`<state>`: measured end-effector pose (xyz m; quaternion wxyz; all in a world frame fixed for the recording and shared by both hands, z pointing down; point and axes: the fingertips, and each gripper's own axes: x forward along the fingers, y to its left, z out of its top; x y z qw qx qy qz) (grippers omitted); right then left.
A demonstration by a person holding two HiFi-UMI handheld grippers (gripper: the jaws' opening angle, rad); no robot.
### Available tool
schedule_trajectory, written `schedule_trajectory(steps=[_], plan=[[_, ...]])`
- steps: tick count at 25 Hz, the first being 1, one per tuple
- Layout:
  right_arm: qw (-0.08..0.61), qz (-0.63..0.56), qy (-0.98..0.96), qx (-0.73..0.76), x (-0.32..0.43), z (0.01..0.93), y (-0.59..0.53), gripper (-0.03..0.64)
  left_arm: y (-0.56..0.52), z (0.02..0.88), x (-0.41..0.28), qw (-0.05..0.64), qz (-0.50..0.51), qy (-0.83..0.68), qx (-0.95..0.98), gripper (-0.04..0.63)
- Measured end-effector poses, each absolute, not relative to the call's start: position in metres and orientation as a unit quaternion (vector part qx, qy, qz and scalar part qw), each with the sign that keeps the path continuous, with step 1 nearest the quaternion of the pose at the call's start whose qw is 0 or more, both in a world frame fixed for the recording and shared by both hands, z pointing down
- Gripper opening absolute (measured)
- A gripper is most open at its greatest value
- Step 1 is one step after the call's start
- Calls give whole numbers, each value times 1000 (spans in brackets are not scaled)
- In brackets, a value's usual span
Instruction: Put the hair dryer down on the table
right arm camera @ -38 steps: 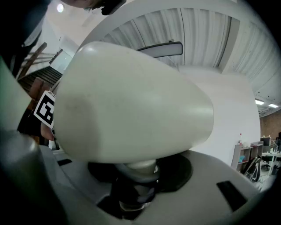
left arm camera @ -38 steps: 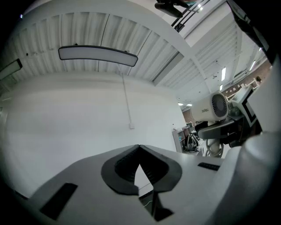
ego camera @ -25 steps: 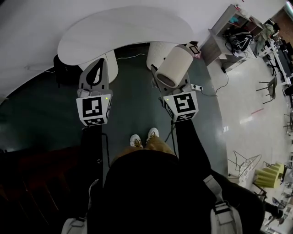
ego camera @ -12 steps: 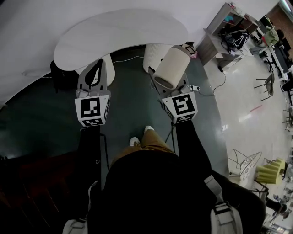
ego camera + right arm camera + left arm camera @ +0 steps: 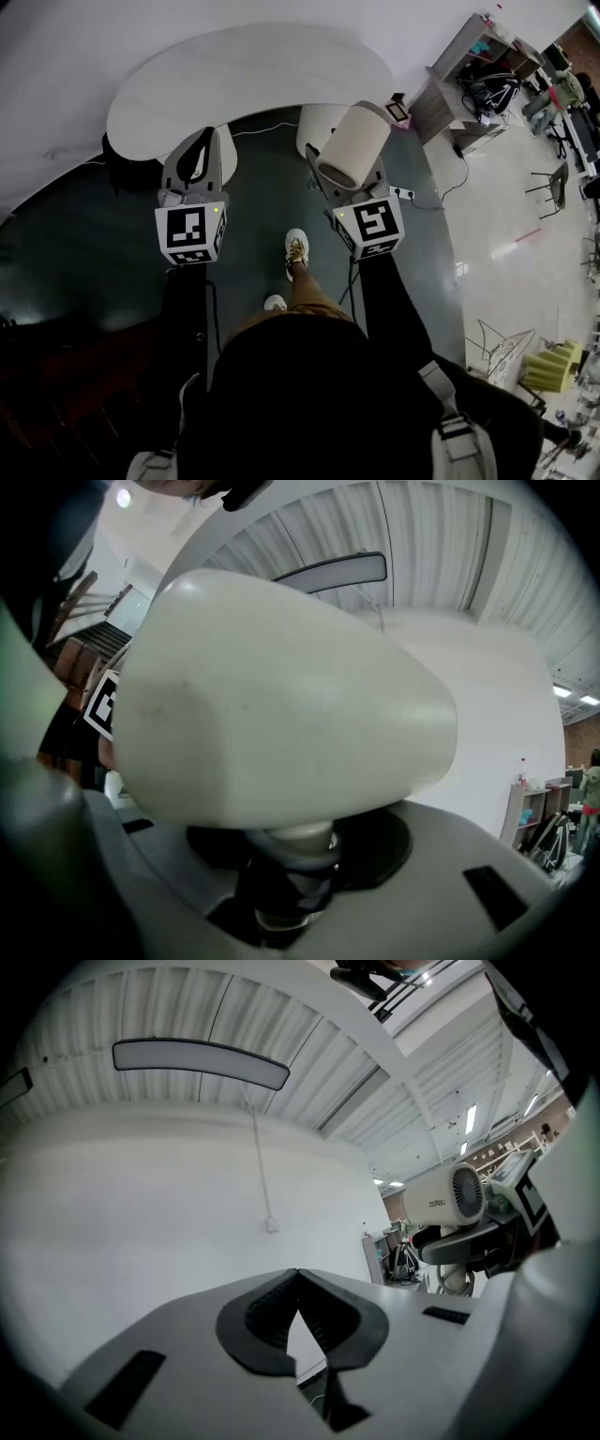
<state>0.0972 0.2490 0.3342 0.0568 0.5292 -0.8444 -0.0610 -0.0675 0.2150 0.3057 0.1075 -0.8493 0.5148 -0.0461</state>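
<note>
hair dryer [image 5: 354, 142]: cream barrel sits above the right tool [image 5: 286, 878], whose jaws clamp its handle | place: in the air over the dark floor [image 5: 253, 216], just short of the white curved worktop [image 5: 244, 75] | left tool [image 5: 298, 1279]: jaws together, nothing between them, alongside
</note>
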Motion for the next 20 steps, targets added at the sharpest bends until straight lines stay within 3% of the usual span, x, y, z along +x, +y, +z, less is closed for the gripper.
schedule_trajectory(steps=[20], plan=[[43, -52, -873, 482, 138, 337, 2, 209, -9, 312, -14, 110, -77, 549, -825, 14]])
